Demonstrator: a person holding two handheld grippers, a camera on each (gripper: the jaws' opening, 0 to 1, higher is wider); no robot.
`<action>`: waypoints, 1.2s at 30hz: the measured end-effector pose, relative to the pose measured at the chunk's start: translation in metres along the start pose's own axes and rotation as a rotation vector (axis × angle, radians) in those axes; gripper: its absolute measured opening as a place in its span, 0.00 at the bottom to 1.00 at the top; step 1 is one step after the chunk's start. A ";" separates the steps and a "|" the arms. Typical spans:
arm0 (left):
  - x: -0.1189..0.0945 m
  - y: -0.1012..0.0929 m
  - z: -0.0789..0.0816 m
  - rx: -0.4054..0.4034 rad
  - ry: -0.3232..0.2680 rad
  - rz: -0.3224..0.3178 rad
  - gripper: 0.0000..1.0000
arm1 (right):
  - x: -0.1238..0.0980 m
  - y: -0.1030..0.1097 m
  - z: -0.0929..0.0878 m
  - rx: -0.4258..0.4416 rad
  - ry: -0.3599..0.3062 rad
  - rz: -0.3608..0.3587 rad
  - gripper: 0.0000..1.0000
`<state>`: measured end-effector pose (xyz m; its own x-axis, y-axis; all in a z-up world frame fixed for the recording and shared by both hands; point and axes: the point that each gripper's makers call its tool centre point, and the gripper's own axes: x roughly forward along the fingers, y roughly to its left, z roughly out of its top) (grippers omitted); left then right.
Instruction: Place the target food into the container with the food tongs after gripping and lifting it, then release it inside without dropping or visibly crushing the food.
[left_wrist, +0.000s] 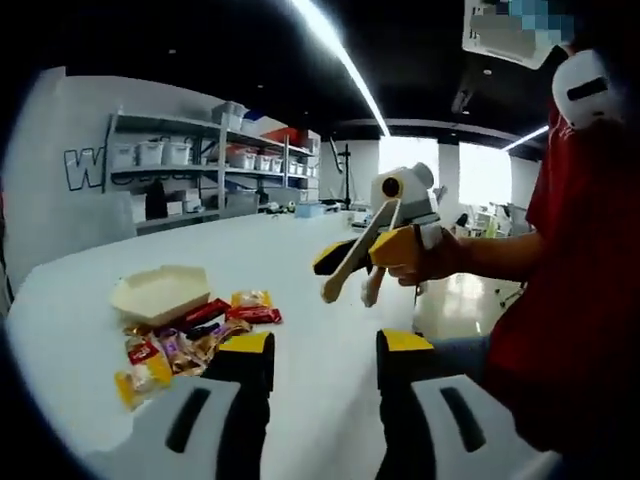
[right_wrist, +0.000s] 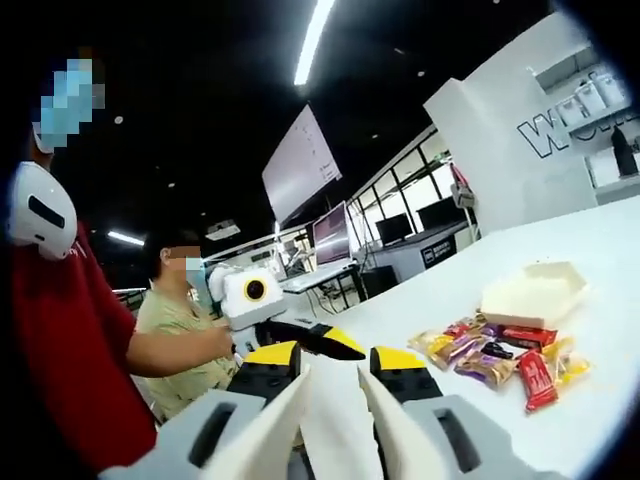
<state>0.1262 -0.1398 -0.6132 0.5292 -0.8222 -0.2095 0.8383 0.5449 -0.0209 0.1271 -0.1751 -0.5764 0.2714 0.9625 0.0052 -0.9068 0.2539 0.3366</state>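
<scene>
A pile of wrapped snack packets (left_wrist: 190, 340) lies on the white table (left_wrist: 300, 260), next to a cream hexagonal container (left_wrist: 160, 292) with nothing visible inside. My left gripper (left_wrist: 325, 345) stands open with nothing between its fingers, close to the pile's right side. My right gripper (left_wrist: 365, 250) hovers above the table to the right, shut on cream food tongs (left_wrist: 345, 275) whose tips point down. In the right gripper view the tongs (right_wrist: 275, 420) run forward from my right gripper (right_wrist: 335, 360). The packets (right_wrist: 500, 355) and the container (right_wrist: 535, 292) lie to the right, and the left gripper (right_wrist: 320, 340) is just ahead.
A person in a red top (left_wrist: 585, 270) holds both grippers at the table's edge. Another person (right_wrist: 180, 320) sits behind. Shelves with white bins (left_wrist: 200, 160) line the far wall, and desks with monitors (right_wrist: 335, 235) stand beyond the table.
</scene>
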 end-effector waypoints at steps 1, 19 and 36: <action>0.000 0.004 -0.001 -0.002 -0.001 0.021 0.45 | -0.001 -0.005 -0.001 -0.007 0.005 -0.020 0.22; -0.006 0.040 -0.015 -0.027 0.028 0.252 0.88 | -0.013 -0.059 -0.009 -0.001 0.033 -0.214 0.23; -0.016 0.053 -0.038 -0.078 0.097 0.408 0.99 | -0.023 -0.116 -0.014 -0.078 0.101 -0.381 0.23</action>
<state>0.1570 -0.0915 -0.6477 0.7976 -0.5192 -0.3071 0.5481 0.8363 0.0095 0.2218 -0.2252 -0.6285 0.5634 0.8017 -0.1997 -0.7704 0.5971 0.2237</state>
